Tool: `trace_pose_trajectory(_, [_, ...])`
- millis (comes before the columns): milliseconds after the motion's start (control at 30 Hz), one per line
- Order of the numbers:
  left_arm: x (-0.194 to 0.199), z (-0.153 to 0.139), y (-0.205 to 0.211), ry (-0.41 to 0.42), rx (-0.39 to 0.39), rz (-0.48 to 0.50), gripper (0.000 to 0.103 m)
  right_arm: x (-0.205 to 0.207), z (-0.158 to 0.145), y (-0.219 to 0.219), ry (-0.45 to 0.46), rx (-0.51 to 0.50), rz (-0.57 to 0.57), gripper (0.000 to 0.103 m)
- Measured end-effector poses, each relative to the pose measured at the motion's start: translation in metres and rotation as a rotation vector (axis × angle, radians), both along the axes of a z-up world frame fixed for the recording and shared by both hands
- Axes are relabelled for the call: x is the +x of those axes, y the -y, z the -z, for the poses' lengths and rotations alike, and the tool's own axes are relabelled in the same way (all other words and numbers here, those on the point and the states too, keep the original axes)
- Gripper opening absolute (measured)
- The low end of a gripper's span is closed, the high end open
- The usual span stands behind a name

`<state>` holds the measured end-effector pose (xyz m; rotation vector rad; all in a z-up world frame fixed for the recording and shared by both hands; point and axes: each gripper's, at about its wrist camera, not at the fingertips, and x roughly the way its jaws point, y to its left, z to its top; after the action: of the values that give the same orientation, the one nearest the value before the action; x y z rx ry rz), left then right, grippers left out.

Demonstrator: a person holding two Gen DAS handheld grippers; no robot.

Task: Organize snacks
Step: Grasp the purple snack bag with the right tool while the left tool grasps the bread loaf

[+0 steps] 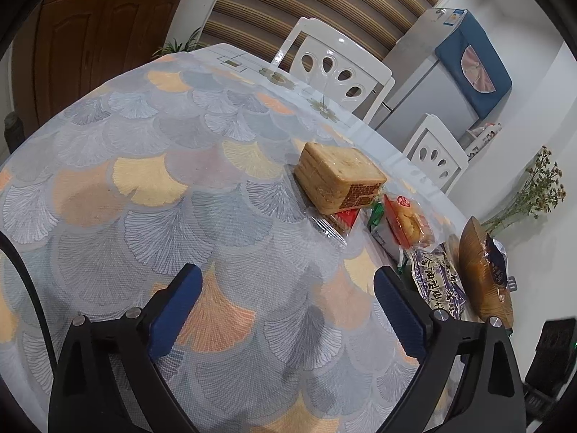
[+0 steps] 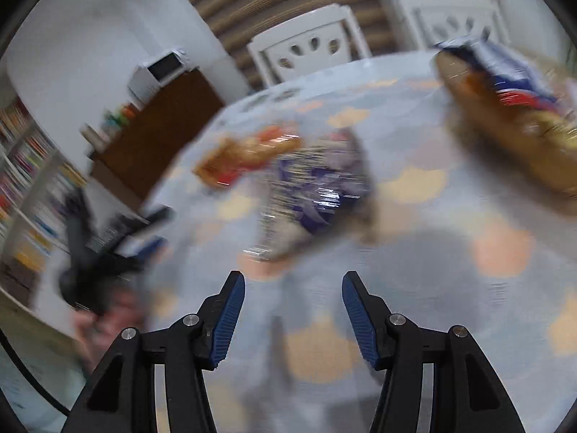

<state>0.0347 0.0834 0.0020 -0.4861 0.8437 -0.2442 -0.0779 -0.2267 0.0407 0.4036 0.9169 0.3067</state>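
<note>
In the left wrist view a wrapped stack of toast slices point(image 1: 339, 180) sits on the table to the right. Beside it lie an orange packet of biscuits point(image 1: 405, 222), a purple-printed packet point(image 1: 438, 283) and a brown bag point(image 1: 483, 270). My left gripper point(image 1: 286, 285) is open and empty, low over the cloth, short of the snacks. The right wrist view is blurred by motion. My right gripper point(image 2: 294, 288) is open and empty. Ahead of it lie the purple packet point(image 2: 317, 187), an orange packet point(image 2: 249, 157) and a brown and blue bag point(image 2: 512, 119).
The round table has a fan-patterned cloth point(image 1: 144, 187). White chairs point(image 1: 331, 68) stand at its far side, with a fridge point(image 1: 436, 97) behind. The right wrist view shows the other gripper point(image 2: 104, 256) at the left edge, bookshelves point(image 2: 25, 166) and a brown cabinet point(image 2: 155, 137).
</note>
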Motion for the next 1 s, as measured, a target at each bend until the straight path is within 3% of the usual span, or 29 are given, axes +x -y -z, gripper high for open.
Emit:
trace_pose_trajectory(200, [0.001,0.0,-0.002,0.001,-0.007,0.004,0.096,0.026,-0.001,-0.023,-0.037,-0.083,0.037,0.054])
trace_pose_trajectory(467, [0.0,0.0,-0.001,0.001,-0.008,0.004,0.097,0.047,0.017,-0.021,-0.099,-0.096,0.086,0.054])
trace_pose_trajectory(667, [0.0,-0.001,-0.001,-0.001,-0.012,0.006,0.098,0.046,0.018,-0.011,-0.074,-0.153,0.128,0.054])
trace_pose_trajectory(800, [0.001,-0.001,-0.003,0.0,-0.026,0.008,0.098,0.043,0.012,0.012,-0.055,-0.266,0.283,0.054])
trace_pose_trajectory(867, [0.001,-0.001,-0.001,0.0,-0.016,0.008,0.098,0.038,0.01,0.026,-0.059,-0.217,0.329,0.053])
trace_pose_trajectory(1000, [0.001,-0.002,0.001,-0.002,-0.001,0.009,0.097,0.037,0.009,0.032,-0.054,-0.042,0.293,0.058])
